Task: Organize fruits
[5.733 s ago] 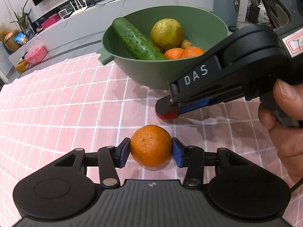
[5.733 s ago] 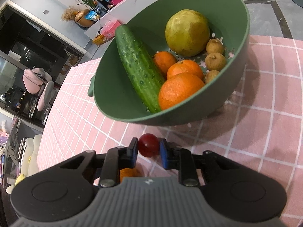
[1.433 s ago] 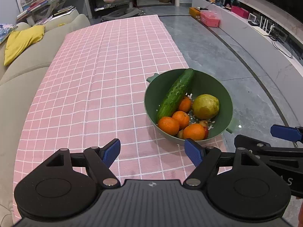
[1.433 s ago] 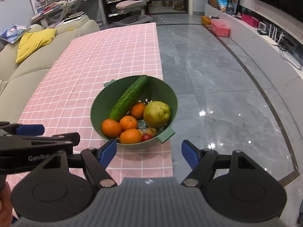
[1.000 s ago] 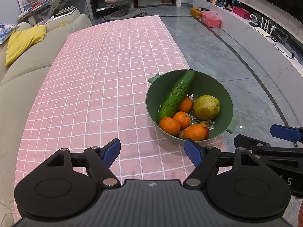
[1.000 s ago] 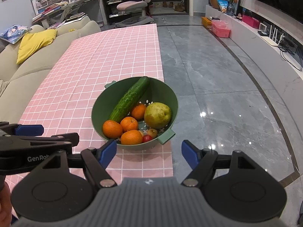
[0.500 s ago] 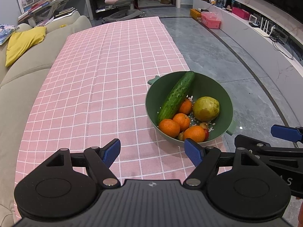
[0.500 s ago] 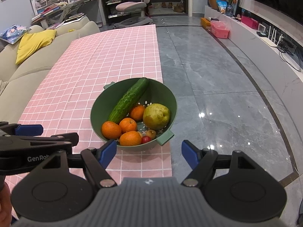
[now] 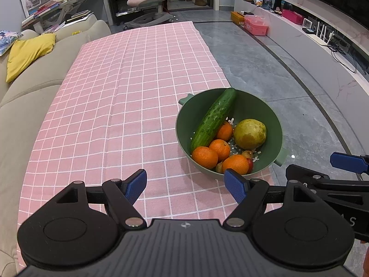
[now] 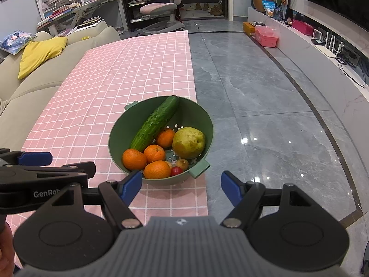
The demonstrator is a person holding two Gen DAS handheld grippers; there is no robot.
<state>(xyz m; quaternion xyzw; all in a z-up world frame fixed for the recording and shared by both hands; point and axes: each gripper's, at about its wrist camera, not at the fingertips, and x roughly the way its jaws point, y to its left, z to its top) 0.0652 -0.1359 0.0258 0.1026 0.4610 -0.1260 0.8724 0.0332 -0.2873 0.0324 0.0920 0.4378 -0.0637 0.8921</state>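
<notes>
Left wrist view: the left gripper (image 9: 185,184) is held high above the pink checked tablecloth (image 9: 115,106), its blue pads spread wide with nothing between them and nothing touching them. The right gripper (image 10: 181,183) is spread just as wide and equally empty, hanging over the near table edge beside the grey floor (image 10: 265,106).

The green bowl (image 9: 274,124) sits at the cloth's near right edge. Inside, a cucumber (image 9: 213,120) leans along the left wall; a yellow-green pear (image 9: 250,133) lies at right; four oranges (image 9: 204,157) cluster toward the front, with small brown fruits (image 10: 182,163) and a red cherry tomato (image 10: 176,171) beside them.

5.7 seconds ago the left pads pinched an orange on the cloth and the right ones a cherry tomato close to the bowl; both now lie in the bowl. Over the last half second the scene is almost unchanged.
</notes>
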